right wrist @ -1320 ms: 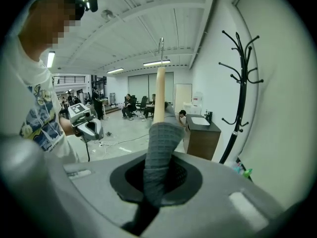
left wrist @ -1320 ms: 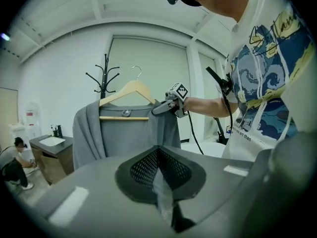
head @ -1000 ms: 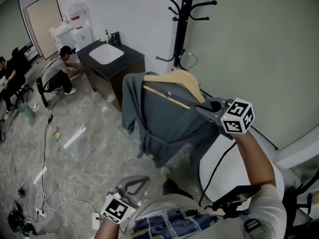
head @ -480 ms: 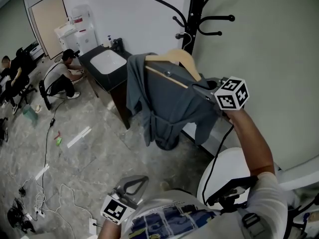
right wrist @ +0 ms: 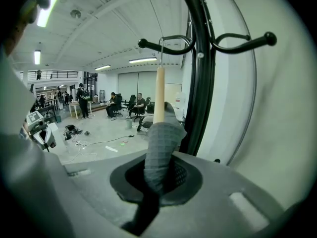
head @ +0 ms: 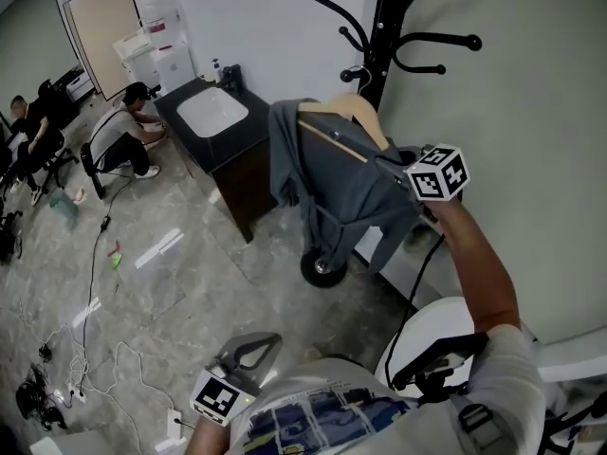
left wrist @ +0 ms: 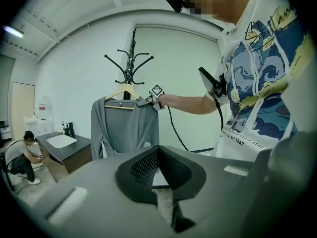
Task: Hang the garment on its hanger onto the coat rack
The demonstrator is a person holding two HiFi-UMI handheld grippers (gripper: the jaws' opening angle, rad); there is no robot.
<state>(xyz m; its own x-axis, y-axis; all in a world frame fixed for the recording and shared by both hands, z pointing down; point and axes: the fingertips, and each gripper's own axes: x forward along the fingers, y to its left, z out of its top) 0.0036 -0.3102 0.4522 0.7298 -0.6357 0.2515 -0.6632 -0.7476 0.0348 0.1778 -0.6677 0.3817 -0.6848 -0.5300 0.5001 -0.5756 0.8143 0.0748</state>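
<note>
A grey garment [head: 341, 183] hangs on a wooden hanger [head: 346, 117], held up beside the black coat rack [head: 384, 27]. My right gripper [head: 394, 164] is shut on the garment's shoulder over the hanger's end. In the right gripper view the grey cloth [right wrist: 158, 148] fills the jaws and the hanger [right wrist: 159, 95] rises to its wire hook [right wrist: 161, 42], right at a curved rack arm [right wrist: 166, 47]; whether it rests on the arm I cannot tell. My left gripper [head: 248, 349] stays low by the person's body, shut and holding nothing. The left gripper view shows the garment [left wrist: 124, 125] from afar.
A dark cabinet with a white sink [head: 213, 112] stands left of the rack. A black wheel [head: 324, 268] sits on the floor under the garment. A white round seat [head: 436, 335] is at the lower right. Cables [head: 95, 254] and seated people [head: 128, 126] are at the left.
The right gripper has lifted the hanger and garment up and toward the rack's pole. The left gripper has stayed where it was.
</note>
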